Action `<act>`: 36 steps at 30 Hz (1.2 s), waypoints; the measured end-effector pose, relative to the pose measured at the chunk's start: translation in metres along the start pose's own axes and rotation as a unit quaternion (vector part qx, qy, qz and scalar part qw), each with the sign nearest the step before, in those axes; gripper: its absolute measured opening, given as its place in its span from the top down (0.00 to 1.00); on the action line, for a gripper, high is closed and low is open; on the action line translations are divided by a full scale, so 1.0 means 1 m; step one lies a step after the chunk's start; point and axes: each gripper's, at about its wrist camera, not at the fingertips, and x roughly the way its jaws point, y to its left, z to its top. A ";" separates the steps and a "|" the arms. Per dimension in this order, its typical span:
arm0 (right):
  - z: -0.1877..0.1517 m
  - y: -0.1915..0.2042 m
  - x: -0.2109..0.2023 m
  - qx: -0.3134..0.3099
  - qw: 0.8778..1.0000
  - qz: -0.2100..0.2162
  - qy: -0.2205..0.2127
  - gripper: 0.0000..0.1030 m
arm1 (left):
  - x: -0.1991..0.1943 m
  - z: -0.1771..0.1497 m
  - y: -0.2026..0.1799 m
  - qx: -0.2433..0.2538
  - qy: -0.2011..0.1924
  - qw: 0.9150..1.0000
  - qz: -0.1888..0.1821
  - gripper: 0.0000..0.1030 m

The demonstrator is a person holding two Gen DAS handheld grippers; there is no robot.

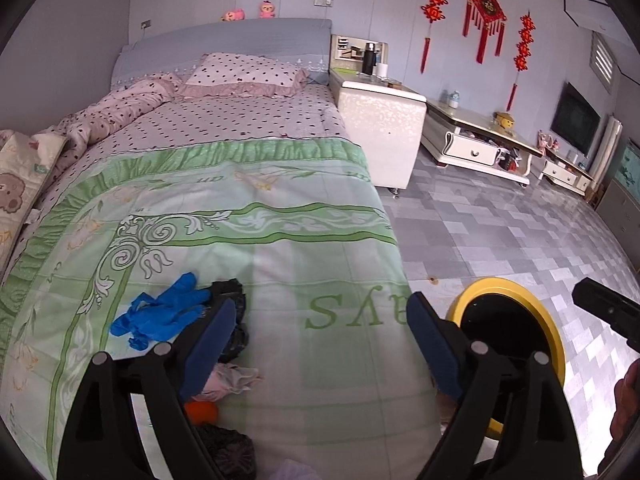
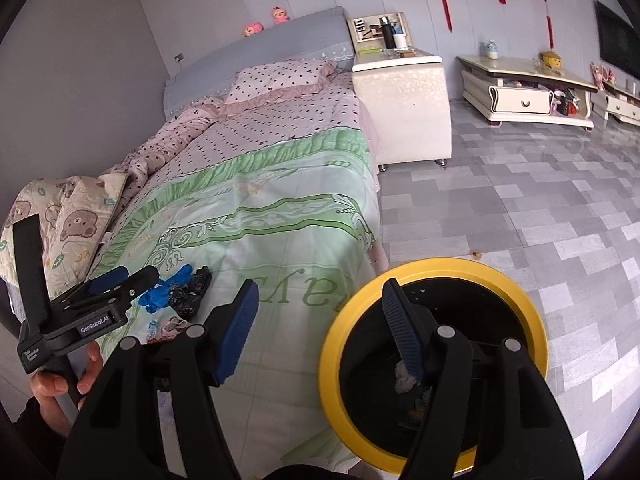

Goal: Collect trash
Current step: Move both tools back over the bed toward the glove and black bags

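Observation:
Trash lies on the green bedspread [image 1: 280,184]: blue gloves [image 1: 160,316], a black plastic bag [image 1: 234,294], a crumpled pink scrap [image 1: 236,378], an orange piece [image 1: 202,412] and a dark bag [image 1: 230,454]. My left gripper [image 1: 320,332] hovers open over the bed just right of them, with nothing between its blue pads. A black bin with a yellow rim [image 2: 440,266] stands on the floor beside the bed, holding a grey crumpled wad [image 2: 404,378]. My right gripper [image 2: 320,320] is open and empty, its right finger over the bin's mouth. The right wrist view shows the left gripper [image 2: 138,276] beside the gloves [image 2: 168,292].
A white bedside cabinet [image 1: 384,132] stands at the bed's right, low white TV cabinets [image 1: 480,140] along the wall. A folded bear-print quilt [image 2: 72,216] lies at the bed's left edge. Grey tiled floor [image 2: 540,208] spreads to the right. A hand [image 2: 52,384] grips the left tool.

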 end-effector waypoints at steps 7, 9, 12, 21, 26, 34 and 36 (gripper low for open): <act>0.001 0.068 0.012 -0.046 0.998 0.033 0.010 0.40 | 0.005 0.002 0.073 -0.028 0.001 0.998 0.056 0.16; -0.001 0.089 0.018 -0.057 0.997 0.044 0.017 0.40 | 0.011 0.001 0.096 -0.040 0.007 0.997 0.072 0.16; -0.009 0.118 0.029 -0.074 0.995 0.064 0.030 0.40 | 0.021 -0.001 0.129 -0.057 0.020 0.994 0.091 0.16; -0.047 0.192 0.068 -0.123 0.983 0.111 0.084 0.39 | 0.057 -0.015 0.193 -0.073 0.059 0.988 0.125 0.16; -0.070 0.221 0.092 -0.145 0.974 0.126 0.119 0.39 | 0.079 -0.023 0.209 -0.078 0.080 0.985 0.129 0.16; -0.108 0.248 0.124 -0.186 0.957 0.142 0.174 0.39 | 0.110 -0.036 0.218 -0.079 0.100 0.984 0.127 0.16; -0.117 0.253 0.132 -0.194 0.953 0.144 0.184 0.39 | 0.118 -0.036 0.218 -0.077 0.105 0.984 0.125 0.16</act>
